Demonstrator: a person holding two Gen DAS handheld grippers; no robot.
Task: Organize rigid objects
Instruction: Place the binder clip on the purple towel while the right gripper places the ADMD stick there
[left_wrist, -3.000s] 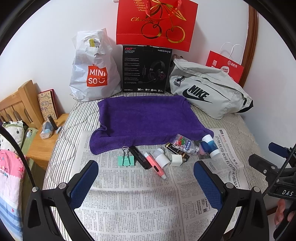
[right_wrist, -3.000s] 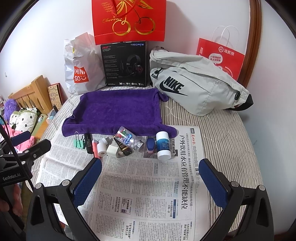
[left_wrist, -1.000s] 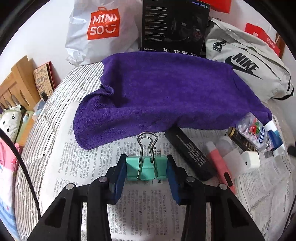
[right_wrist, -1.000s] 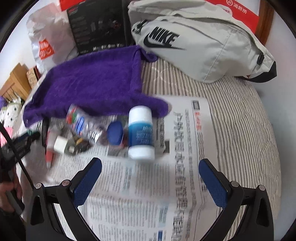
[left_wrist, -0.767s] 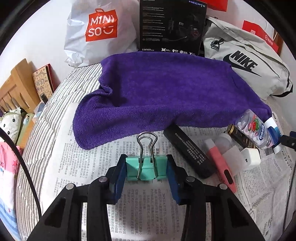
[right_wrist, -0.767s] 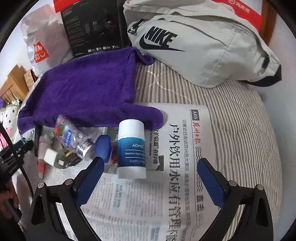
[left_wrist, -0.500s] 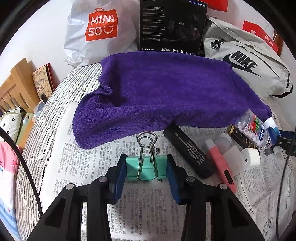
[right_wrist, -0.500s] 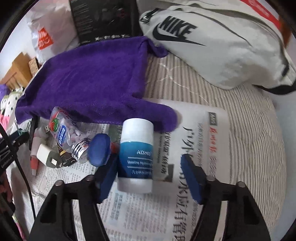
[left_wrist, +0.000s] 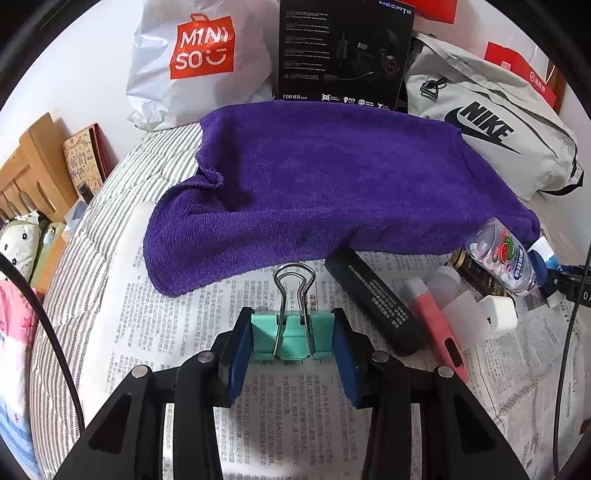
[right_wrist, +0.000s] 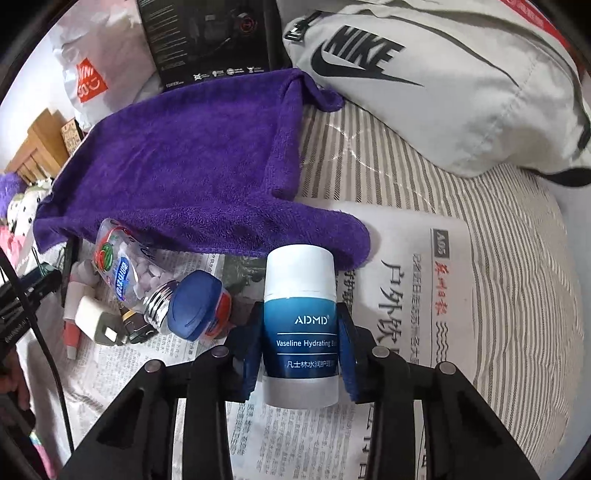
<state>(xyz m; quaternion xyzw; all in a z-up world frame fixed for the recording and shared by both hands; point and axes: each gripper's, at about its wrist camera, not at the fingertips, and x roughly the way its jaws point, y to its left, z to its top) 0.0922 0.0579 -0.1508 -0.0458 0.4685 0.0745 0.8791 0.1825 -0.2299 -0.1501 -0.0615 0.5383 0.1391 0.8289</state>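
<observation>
My left gripper (left_wrist: 292, 341) is shut on a teal binder clip (left_wrist: 291, 338) over the newspaper (left_wrist: 155, 332), its wire handles pointing at the purple towel (left_wrist: 332, 184). My right gripper (right_wrist: 299, 341) is shut on a white and blue Vaseline balm stick (right_wrist: 300, 325) standing on the newspaper (right_wrist: 461, 295) just before the towel (right_wrist: 184, 166). Right of the clip lie a black bar (left_wrist: 375, 302), a pink marker (left_wrist: 437, 328), a white charger plug (left_wrist: 496, 314) and a clear candy bottle (left_wrist: 500, 254). The candy bottle (right_wrist: 129, 273) and a blue-capped jar (right_wrist: 199, 304) lie left of the stick.
A Miniso bag (left_wrist: 199, 59), a black headset box (left_wrist: 343, 51) and a grey Nike bag (left_wrist: 491, 129) stand behind the towel against the wall. A wooden bed frame (left_wrist: 33, 166) is at the left. The striped bedspread (right_wrist: 424, 177) slopes off to the right.
My right gripper moved in around the balm stick and closed on it. My left gripper stayed shut on the binder clip, hardly moving.
</observation>
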